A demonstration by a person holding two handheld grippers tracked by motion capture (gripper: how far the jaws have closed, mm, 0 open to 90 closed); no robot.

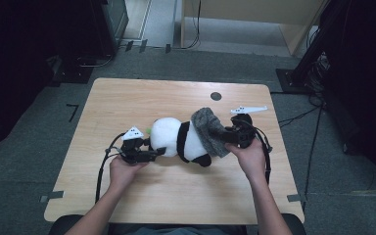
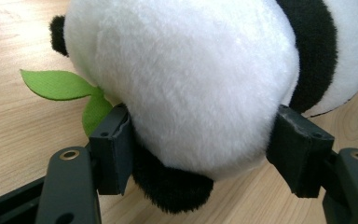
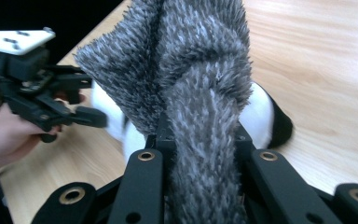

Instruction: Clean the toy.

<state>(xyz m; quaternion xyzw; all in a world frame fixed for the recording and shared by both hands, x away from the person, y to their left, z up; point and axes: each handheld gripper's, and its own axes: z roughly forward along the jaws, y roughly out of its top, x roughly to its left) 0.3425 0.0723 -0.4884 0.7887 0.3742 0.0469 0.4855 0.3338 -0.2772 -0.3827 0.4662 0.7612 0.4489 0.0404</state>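
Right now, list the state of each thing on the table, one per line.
Panda: lying on its side on the table, its white end clamped.
Grey cloth: draped over the panda's other end, bunched and pinched.
Left claw: shut on the panda.
Right claw: shut on the grey cloth.

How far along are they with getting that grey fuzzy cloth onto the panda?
Done: the left gripper clamps the plush panda by its white head, holding it on the table. In hand: the right gripper pinches the grey fuzzy cloth, draped over the panda's far end. Left: probably pulling it fully over and letting go.
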